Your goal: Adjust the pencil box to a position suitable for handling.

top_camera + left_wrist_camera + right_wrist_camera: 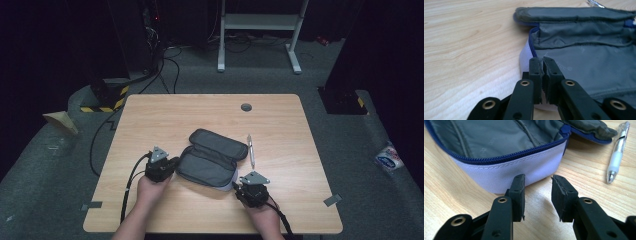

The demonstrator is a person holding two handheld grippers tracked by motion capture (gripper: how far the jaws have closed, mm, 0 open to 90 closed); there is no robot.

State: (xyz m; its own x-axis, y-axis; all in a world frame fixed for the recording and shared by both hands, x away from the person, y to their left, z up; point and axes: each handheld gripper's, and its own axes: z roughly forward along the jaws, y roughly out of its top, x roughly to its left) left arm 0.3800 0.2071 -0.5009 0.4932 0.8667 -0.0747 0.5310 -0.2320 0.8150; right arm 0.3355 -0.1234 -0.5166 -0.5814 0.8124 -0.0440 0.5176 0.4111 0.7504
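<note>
Both grippers (pixel 161 167) (pixel 252 190) are black, grey-plated on top (brass rivets dot the fingers (pixel 517 192)).

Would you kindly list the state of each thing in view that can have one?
Pouch: unzipped, flap folded back, lying on the table.
Pen: lying flat beside the pouch, apart from it.
Left claw: shut at the pouch's edge; whether fabric is pinched is unclear.
Right claw: open, empty, just short of the pouch.
</note>
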